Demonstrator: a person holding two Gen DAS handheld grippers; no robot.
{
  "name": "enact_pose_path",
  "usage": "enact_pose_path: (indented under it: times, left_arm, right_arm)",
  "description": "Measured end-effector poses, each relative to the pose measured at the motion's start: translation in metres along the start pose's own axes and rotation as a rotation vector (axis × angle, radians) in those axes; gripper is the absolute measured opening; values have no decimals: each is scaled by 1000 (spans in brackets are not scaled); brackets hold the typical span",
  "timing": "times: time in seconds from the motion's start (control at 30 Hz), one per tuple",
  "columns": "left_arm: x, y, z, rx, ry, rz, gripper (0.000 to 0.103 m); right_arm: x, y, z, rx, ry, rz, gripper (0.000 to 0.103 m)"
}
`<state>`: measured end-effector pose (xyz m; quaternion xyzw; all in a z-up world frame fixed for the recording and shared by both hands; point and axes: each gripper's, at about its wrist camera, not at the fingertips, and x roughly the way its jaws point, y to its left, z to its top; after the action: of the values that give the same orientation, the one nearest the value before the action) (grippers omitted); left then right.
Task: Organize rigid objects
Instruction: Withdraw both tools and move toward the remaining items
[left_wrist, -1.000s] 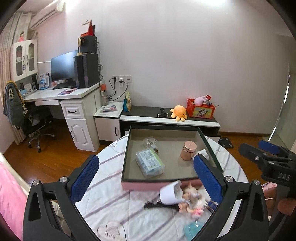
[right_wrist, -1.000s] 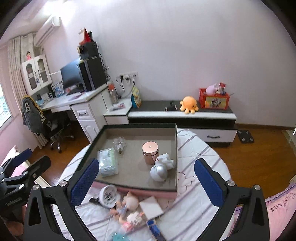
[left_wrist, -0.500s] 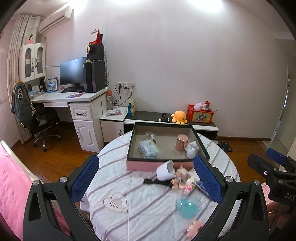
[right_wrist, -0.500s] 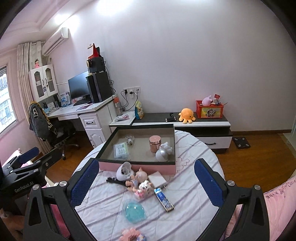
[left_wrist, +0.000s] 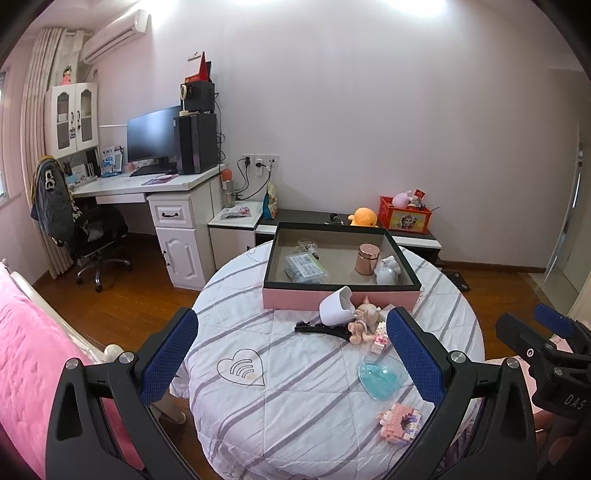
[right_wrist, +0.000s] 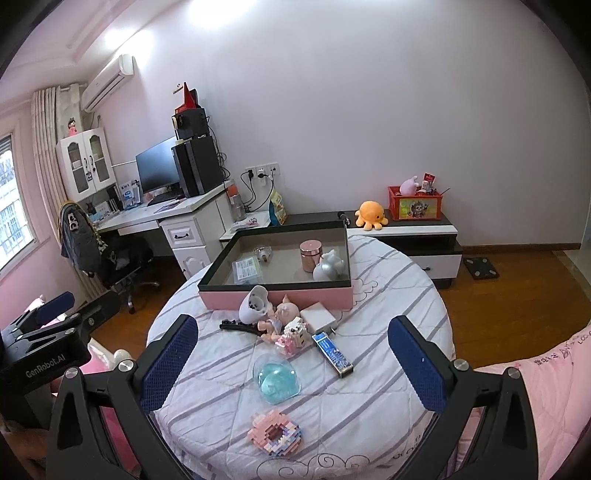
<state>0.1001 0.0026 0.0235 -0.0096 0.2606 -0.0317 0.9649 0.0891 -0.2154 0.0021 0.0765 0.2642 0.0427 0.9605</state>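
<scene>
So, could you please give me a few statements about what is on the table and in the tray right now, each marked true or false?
1. The rose-gold canister stands upright inside the tray. True.
2. The white cup stands upright inside the tray. False: it lies on its side on the table, just in front of the tray's pink wall.
3. The left tool grips the turquoise dish. False: its fingers are spread wide and hold nothing; the turquoise dish lies on the cloth.
4. The pink block donut is the item nearest the table's front edge. True.
5. The right tool is open and empty. True.
</scene>
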Motion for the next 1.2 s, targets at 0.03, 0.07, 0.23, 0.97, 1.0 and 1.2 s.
enact_pose_path:
  times: [0.03,0.07,0.23,0.97,1.0,1.2]
  left_arm:
    - [-1,-1,0,0,-1,0,103]
    - [-2,-2,0,1,-3,-4,103]
    - [-2,-4,-2,2,-2,-6,103]
    - [29,-24,-55,17,136,-88,103]
    - [32,-27,-61,19,149,-94,103]
    - [53,-56,-92,43,230,-114,103]
  right_arm:
    - [1,0,0,-1,0,0,103]
    - [0,0,-1,-1,-1,0,103]
    - [-3,0,-2,-1,-4,0,103]
    - [2,-30,-5,41,42,-67,103]
    - [4,-32,-5,44,47,-71,103]
    - [16,-48,-16,49,84,-87,103]
